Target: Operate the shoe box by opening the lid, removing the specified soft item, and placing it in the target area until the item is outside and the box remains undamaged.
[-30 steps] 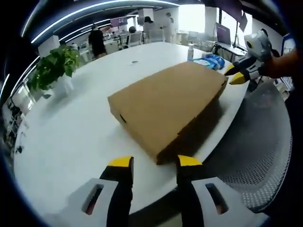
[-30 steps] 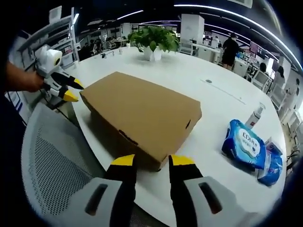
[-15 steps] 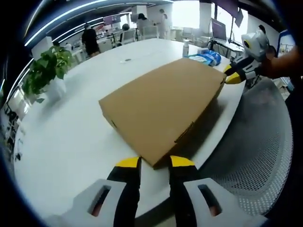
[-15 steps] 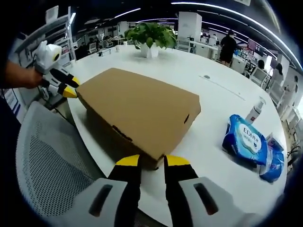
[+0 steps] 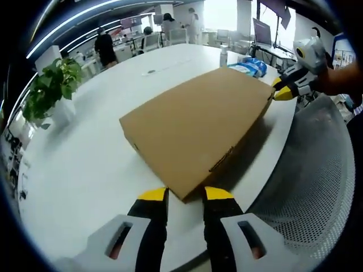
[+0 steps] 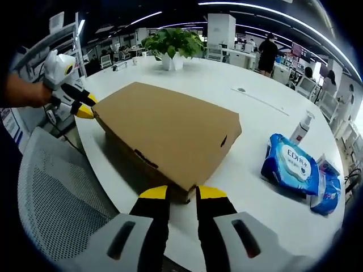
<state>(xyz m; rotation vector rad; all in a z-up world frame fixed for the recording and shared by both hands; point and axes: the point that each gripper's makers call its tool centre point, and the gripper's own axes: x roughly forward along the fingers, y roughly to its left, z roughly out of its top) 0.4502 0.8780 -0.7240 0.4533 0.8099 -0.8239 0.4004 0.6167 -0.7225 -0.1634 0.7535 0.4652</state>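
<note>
A closed brown cardboard shoe box (image 5: 195, 122) (image 6: 167, 130) lies on the round white table (image 5: 85, 164), close to its near edge. My left gripper (image 5: 185, 194) is at one near corner of the box. Its yellow-tipped jaws stand a little apart, with the corner between them. My right gripper (image 6: 183, 192) is at the other near corner in the same way, narrowly open. A hand holds each gripper, and each shows in the other's view: the right gripper (image 5: 282, 89) and the left gripper (image 6: 81, 103). The lid is down, so the contents are hidden.
A blue wipes pack (image 6: 292, 171), another blue packet (image 6: 326, 198) and a small spray bottle (image 6: 302, 129) lie right of the box. A potted plant (image 6: 172, 42) stands at the far side. A grey mesh chair (image 5: 315, 192) sits by the table edge. People stand in the office behind.
Over the last second both grippers came up to the box corners and their jaws narrowed. Since half a second ago they have held almost still. The box has not moved.
</note>
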